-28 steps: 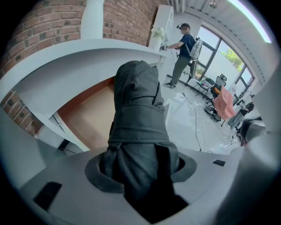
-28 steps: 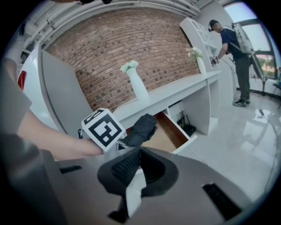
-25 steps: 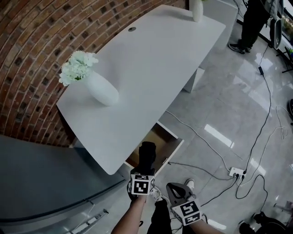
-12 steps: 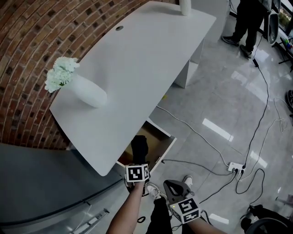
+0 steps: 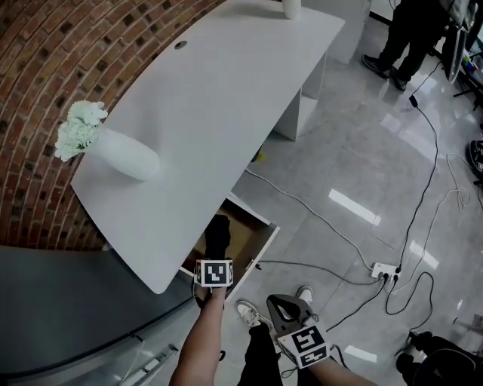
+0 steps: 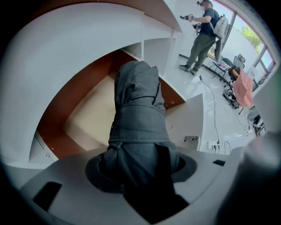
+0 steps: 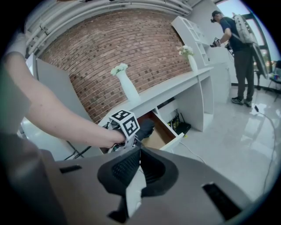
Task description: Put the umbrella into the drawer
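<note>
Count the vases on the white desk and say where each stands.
2. The near vase stands by the desk's near end, above the open drawer; the far vase stands at the opposite end, cropped in the head view.

The table (image 5: 226,98) runs along the brick wall (image 5: 68,68), with a vase (image 5: 124,154) on its left end. Below that end the drawer (image 5: 262,240) stands open over the floor (image 5: 355,158). The umbrella (image 5: 218,232), gripped in the left tool (image 5: 215,256), points down over the drawer's inside. The right tool (image 5: 285,310) lies nearer, to the right. A power strip (image 5: 385,269) lies on the floor further right.
</note>
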The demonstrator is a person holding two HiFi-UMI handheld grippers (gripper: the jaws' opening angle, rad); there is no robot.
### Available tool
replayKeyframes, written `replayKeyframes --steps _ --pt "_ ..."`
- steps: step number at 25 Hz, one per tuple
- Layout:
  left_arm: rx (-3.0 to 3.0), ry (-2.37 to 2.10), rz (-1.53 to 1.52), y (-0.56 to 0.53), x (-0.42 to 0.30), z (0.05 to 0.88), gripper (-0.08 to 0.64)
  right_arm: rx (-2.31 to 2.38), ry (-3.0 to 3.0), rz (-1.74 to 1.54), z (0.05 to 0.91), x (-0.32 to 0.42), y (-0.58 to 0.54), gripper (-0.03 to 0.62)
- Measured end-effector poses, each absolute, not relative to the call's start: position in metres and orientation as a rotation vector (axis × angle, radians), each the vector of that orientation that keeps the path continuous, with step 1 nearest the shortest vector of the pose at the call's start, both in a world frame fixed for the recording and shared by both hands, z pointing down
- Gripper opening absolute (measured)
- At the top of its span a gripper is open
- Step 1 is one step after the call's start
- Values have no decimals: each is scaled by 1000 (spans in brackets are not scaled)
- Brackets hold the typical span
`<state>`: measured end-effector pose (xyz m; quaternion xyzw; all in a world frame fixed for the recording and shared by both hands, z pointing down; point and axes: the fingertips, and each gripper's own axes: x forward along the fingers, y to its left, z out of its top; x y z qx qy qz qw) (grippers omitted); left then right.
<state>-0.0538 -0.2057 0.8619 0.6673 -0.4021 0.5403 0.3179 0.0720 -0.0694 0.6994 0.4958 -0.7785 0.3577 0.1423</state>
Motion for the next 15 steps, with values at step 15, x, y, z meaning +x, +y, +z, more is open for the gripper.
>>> replayKeyframes --steps 15 --pt "1694 -1039 1514 -216 -52 895 245 1357 -2271 975 696 70 -73 17"
